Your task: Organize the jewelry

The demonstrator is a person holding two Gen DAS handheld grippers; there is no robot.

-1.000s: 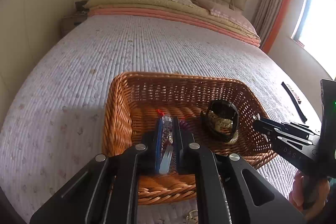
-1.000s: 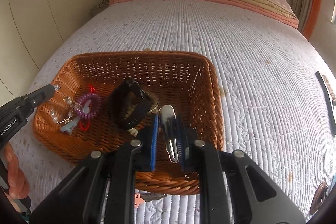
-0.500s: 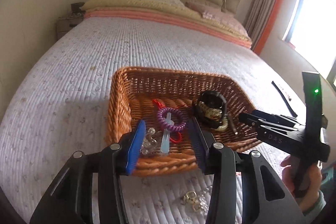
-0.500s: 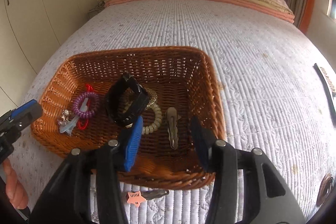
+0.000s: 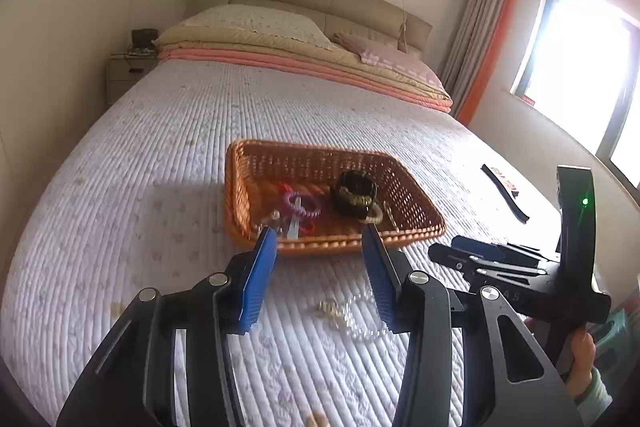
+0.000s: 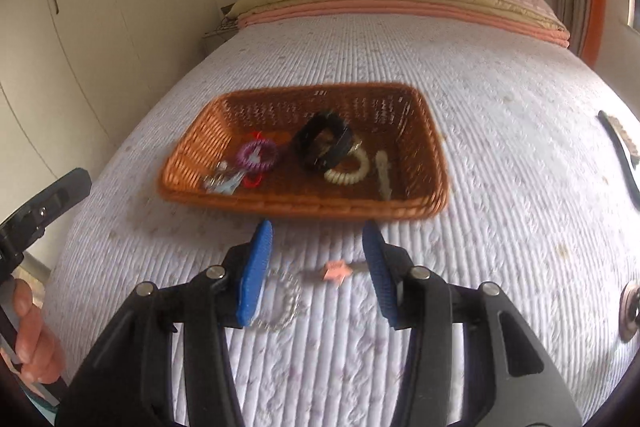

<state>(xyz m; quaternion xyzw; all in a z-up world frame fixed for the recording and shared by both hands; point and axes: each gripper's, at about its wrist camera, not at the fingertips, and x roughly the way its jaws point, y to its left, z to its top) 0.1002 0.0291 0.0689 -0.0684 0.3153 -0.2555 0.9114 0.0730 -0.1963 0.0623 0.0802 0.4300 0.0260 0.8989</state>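
Jaws spread on both grippers; basket (image 6: 424,131) contents blurred, clear bracelet (image 6: 280,301) half-hidden.

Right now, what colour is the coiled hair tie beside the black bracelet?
Cream coiled hair tie, clearest in the right wrist view.

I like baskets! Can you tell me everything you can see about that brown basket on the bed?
The basket is a shallow, rectangular tray woven from orange-brown wicker, with low, outward-sloping walls and a thicker braided rim. It sits flat on the quilted white bedspread, a little blurred. Inside lie a purple spiral hair tie, a black band, a cream spiral hair tie, a pale hair clip and some small sparkly pieces. Neither gripper touches it; both sit just in front of it.
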